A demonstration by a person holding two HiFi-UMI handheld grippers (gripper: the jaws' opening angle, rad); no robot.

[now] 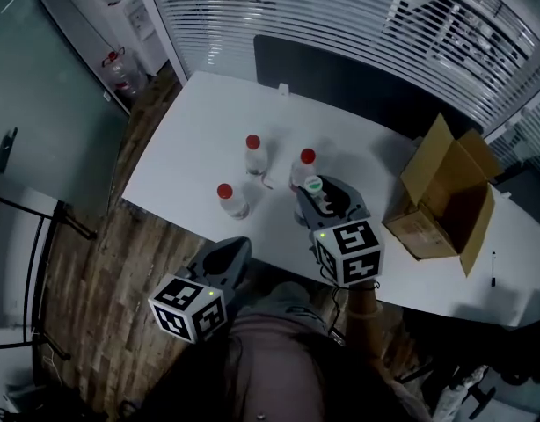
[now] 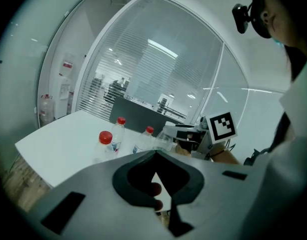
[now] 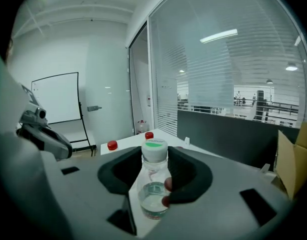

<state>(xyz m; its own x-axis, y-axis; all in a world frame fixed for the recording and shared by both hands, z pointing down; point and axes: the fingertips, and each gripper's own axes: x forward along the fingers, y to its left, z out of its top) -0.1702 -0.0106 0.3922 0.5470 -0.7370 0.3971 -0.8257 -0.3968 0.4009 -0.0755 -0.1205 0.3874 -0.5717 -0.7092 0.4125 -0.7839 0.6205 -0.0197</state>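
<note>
My right gripper [image 1: 310,199] is shut on a small clear bottle [image 1: 313,185] with a white, green-topped cap, held upright just above the white table [image 1: 182,148]. In the right gripper view the bottle [image 3: 154,184] stands between the jaws, a little water in it. Three red-capped bottles stand close by on the table: one [image 1: 254,153] at the back, one [image 1: 302,167] right behind the held bottle, one [image 1: 229,198] to the left. My left gripper [image 1: 238,247] hangs below the table's front edge, shut and empty [image 2: 156,154], and faces the bottles [image 2: 105,145].
An open cardboard box [image 1: 446,196] sits on the table's right part. A dark panel [image 1: 340,73] runs along the far edge, with slatted glass behind. Wooden floor [image 1: 103,271] lies left of the table. A whiteboard [image 3: 56,96] stands farther off.
</note>
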